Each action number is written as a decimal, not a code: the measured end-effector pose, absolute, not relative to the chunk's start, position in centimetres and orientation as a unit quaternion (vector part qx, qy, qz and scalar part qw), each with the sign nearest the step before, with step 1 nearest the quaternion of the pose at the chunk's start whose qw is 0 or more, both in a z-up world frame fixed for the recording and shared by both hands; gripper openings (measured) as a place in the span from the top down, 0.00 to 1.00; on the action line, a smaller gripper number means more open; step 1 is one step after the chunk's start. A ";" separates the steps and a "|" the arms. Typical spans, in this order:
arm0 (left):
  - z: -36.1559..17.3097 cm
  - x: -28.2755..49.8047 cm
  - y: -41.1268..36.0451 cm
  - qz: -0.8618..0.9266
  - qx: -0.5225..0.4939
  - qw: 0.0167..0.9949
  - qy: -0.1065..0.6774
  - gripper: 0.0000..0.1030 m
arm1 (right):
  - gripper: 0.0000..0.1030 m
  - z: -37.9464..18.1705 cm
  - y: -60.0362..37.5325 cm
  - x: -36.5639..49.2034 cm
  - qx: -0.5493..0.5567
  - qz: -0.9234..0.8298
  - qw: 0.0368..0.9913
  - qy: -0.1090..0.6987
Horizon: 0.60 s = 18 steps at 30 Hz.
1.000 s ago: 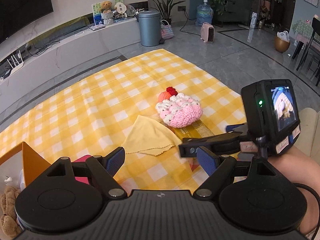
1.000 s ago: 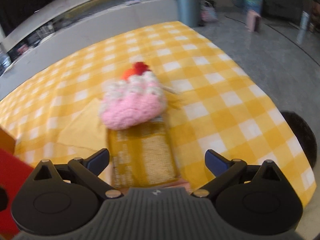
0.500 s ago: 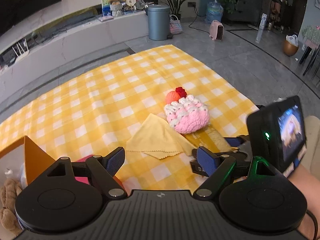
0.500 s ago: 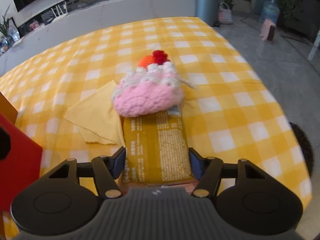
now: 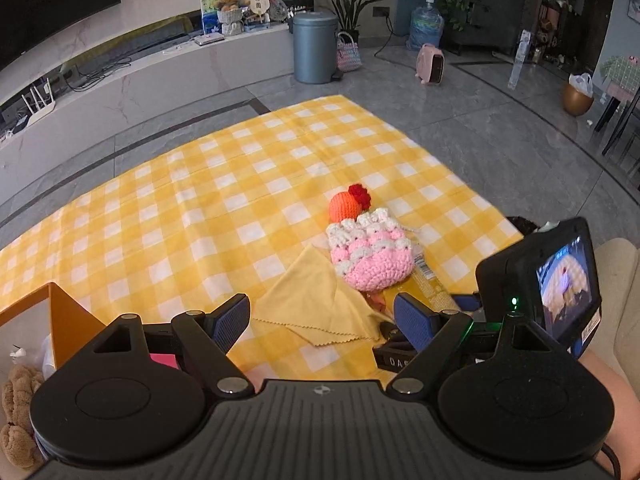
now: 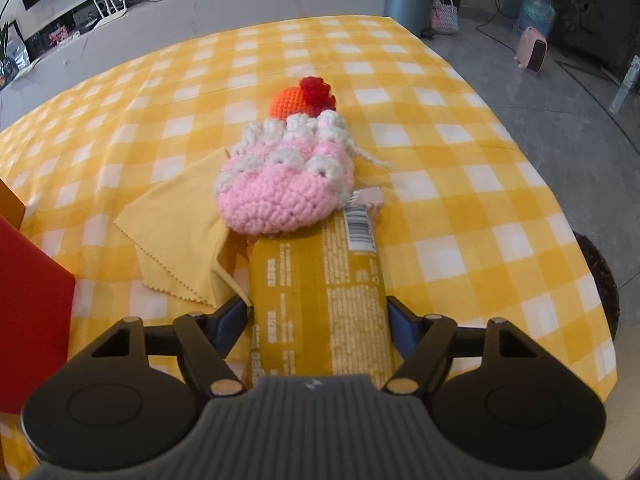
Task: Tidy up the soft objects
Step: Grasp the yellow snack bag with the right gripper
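Yellow packet (image 6: 320,300) lies lengthwise between gripper (image 6: 318,316) fingers.

I count one pink-and-white crocheted cupcake toy (image 6: 286,190) topped with an orange ball and a red berry. There is one mustard-yellow plastic snack packet (image 6: 320,300) and one pale yellow cloth with pinked edges (image 6: 180,236). I see one yellow-and-white checked tablecloth (image 6: 460,208) and one orange-walled storage box (image 5: 66,320), with one brown plush toy (image 5: 18,412) visible inside it. Two black grippers with blue pads are in my views: the left gripper (image 5: 320,322) and the right gripper (image 6: 318,320).
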State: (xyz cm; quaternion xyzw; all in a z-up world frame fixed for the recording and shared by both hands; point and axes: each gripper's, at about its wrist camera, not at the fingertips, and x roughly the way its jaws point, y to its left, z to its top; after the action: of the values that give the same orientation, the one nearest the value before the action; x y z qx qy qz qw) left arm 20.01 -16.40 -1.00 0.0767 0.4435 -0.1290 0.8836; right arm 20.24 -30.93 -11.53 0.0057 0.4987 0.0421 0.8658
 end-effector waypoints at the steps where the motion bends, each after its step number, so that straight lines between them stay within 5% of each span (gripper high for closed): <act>1: -1.1 20.2 -16.5 -0.126 0.079 0.883 0.446 0.07 | 0.29 -11.6 -30.9 20.3 0.004 0.042 0.866 0.498; 10: -2.5 21.6 -16.9 -0.120 0.077 0.872 0.468 0.07 | 0.39 -10.7 -31.1 19.4 -0.002 0.047 0.876 0.480; 18: -5.0 26.3 -16.6 -0.094 -0.045 0.838 0.535 0.07 | 0.44 -10.2 -32.1 18.7 0.022 0.053 0.882 0.469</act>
State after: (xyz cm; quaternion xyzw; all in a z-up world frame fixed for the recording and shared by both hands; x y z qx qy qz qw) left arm 26.25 -16.57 -4.99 -0.0448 0.5351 -0.0940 0.8383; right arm 18.74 -32.12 -10.22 0.0224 0.4686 0.0534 0.8815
